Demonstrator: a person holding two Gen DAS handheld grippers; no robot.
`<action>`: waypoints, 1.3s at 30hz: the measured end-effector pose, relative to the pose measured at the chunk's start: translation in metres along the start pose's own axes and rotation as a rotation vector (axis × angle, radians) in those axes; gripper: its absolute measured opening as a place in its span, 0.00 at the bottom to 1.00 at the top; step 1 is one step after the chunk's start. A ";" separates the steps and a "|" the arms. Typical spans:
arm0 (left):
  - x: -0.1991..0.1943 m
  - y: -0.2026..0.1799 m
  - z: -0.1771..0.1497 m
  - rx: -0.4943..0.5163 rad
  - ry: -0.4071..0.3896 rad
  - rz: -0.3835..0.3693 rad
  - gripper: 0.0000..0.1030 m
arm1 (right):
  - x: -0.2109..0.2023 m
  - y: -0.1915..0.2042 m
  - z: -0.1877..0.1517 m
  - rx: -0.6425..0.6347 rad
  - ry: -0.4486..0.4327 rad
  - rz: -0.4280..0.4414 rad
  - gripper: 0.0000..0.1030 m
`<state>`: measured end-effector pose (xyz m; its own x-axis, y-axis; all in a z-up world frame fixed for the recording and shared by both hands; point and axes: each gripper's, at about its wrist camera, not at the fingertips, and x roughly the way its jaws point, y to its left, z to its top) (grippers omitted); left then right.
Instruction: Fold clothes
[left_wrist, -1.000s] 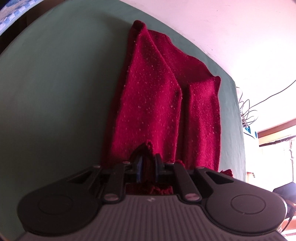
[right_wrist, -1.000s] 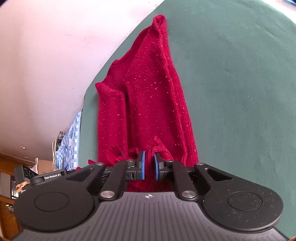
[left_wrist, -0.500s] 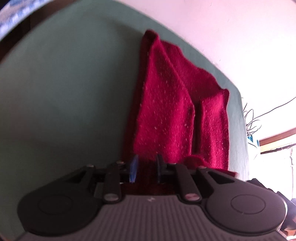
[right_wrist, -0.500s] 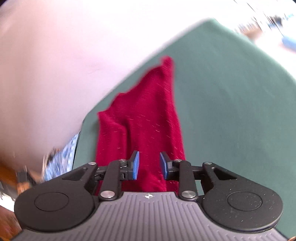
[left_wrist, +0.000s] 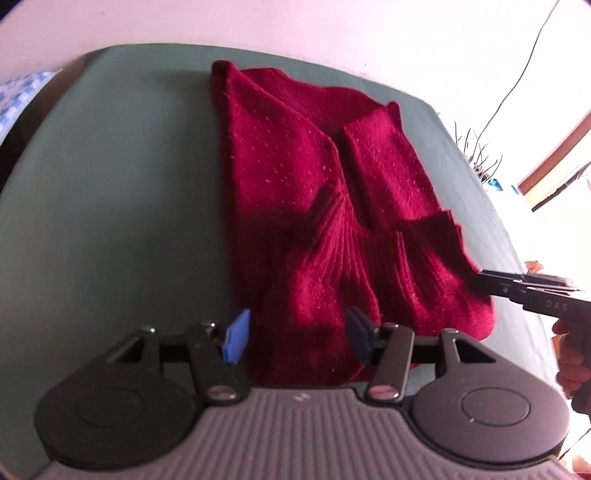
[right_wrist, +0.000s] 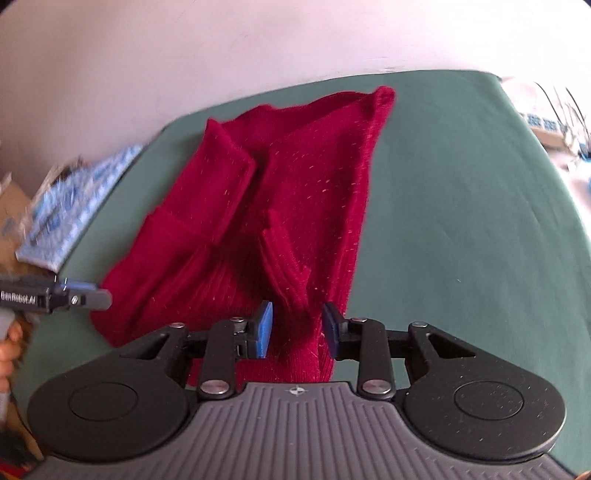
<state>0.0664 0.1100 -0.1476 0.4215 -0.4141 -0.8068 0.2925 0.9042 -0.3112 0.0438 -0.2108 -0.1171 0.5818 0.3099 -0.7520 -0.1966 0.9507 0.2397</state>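
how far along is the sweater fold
Done: the red sweater lies on the green table with both sleeves folded in lengthwise. In hand: nothing; left gripper and right gripper are open over its near hem. Left: folding it crosswise.

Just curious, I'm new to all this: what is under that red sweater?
The red sweater lies on a green cloth that shows all around it. The sweater hides whatever lies directly beneath it.
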 end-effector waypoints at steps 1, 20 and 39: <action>0.004 -0.003 -0.001 0.006 0.005 0.010 0.47 | 0.003 0.003 0.000 -0.021 -0.003 -0.018 0.31; -0.021 0.015 -0.007 -0.048 -0.031 0.074 0.27 | 0.013 0.007 -0.002 -0.071 -0.099 -0.098 0.12; 0.036 0.001 0.037 0.067 -0.144 0.181 0.11 | 0.054 -0.004 0.021 -0.025 -0.138 -0.154 0.00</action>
<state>0.1136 0.0919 -0.1578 0.5893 -0.2608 -0.7647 0.2552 0.9581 -0.1301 0.0921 -0.1975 -0.1457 0.7087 0.1604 -0.6870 -0.1154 0.9870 0.1115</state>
